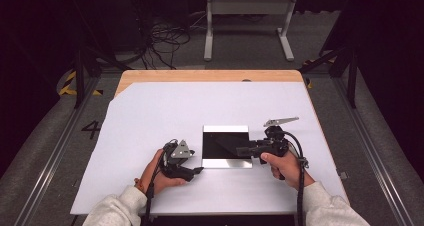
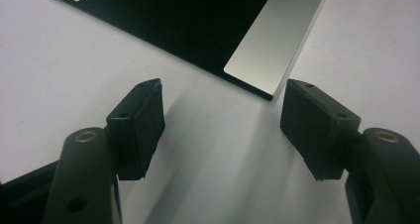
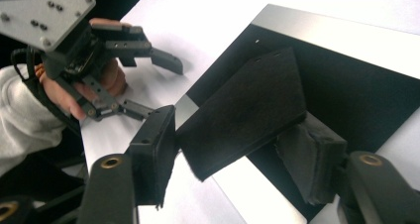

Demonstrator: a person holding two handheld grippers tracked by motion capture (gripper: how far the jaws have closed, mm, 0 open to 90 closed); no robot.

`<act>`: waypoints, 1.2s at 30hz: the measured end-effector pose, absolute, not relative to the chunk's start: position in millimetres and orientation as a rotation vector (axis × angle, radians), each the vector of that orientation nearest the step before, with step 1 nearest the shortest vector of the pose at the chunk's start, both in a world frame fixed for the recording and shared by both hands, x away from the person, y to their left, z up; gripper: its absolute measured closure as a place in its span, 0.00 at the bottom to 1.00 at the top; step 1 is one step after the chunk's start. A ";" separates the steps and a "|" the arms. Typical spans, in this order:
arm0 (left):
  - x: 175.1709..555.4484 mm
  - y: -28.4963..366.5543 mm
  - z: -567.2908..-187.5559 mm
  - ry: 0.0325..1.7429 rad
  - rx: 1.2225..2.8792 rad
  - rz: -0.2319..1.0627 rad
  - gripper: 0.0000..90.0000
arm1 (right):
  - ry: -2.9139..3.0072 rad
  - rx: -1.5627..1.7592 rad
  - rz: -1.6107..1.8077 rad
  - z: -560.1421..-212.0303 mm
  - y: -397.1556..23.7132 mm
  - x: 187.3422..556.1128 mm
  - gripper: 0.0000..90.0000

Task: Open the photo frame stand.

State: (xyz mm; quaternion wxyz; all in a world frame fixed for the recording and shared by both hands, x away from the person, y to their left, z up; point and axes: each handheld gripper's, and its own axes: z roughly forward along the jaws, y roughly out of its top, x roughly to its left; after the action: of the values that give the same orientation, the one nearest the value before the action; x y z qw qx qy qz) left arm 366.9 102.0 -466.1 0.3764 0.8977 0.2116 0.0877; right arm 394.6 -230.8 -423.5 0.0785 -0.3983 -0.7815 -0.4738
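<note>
A flat, square black tray (image 1: 226, 136) with pale silver strips along its near and far edges lay on the white sheet (image 1: 150, 116) covering the desk (image 1: 210, 76), a little right of the middle. It sat square to the desk edges, the silver strips running left to right.

A dark, wedge-shaped felt-like piece (image 3: 247, 110) sat over the tray's near right part. In the right gripper view it was tilted, its broad end raised towards the tray's middle and its narrow end low, pointing towards the near edge of the tray. The right tool (image 3: 237, 159) had its pads on either side of this piece, pinching it. In the high view the right tool (image 1: 245, 150) reached in from the right, over the tray's right edge.

The left tool (image 2: 223, 130) rested on the sheet just left of the tray, near its near left corner, jaws spread with only bare sheet between them. The left hand (image 1: 157, 173) held it low on the desk.
</note>
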 end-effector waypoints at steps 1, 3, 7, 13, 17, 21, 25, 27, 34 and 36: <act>366.9 102.0 -466.1 0.543 2.296 0.222 0.37 | -2.336 -1.204 -1.415 -423.3 -231.3 395.0 0.43; 367.0 101.8 -465.9 0.537 2.299 0.226 0.37 | -2.331 -1.216 -1.415 -420.7 -234.2 395.8 0.42; 367.4 101.3 -466.2 0.545 2.296 0.218 0.37 | -2.298 -1.235 -1.410 -422.4 -235.3 397.8 0.45; 367.6 100.4 -466.1 0.542 2.297 0.218 0.37 | -2.269 -1.292 -1.392 -427.5 -231.3 401.8 0.52; 368.0 100.8 -466.1 0.545 2.297 0.216 0.37 | -2.263 -1.304 -1.392 -430.9 -229.5 402.7 0.54; 368.8 101.2 -466.3 0.545 2.291 0.210 0.37 | -2.259 -1.300 -1.399 -431.7 -230.2 402.9 0.56; 369.4 101.6 -466.5 0.545 2.288 0.206 0.37 | -2.253 -1.296 -1.402 -432.9 -231.1 403.5 0.57; 370.5 101.9 -466.5 0.549 2.287 0.207 0.37 | -2.263 -1.291 -1.400 -434.2 -231.5 403.7 0.59; 371.8 105.0 -466.3 0.568 2.281 0.207 0.38 | -2.284 -1.289 -1.383 -437.9 -232.1 403.6 0.62; 371.7 105.5 -466.1 0.572 2.282 0.203 0.38 | -2.290 -1.285 -1.393 -437.7 -232.2 403.3 0.63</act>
State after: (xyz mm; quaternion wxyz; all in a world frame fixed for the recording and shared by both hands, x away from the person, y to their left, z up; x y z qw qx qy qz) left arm 371.7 105.5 -466.1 0.3801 0.8938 0.2241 0.0794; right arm 403.3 -232.2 -437.7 0.0844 -0.4306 -0.7678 -0.4669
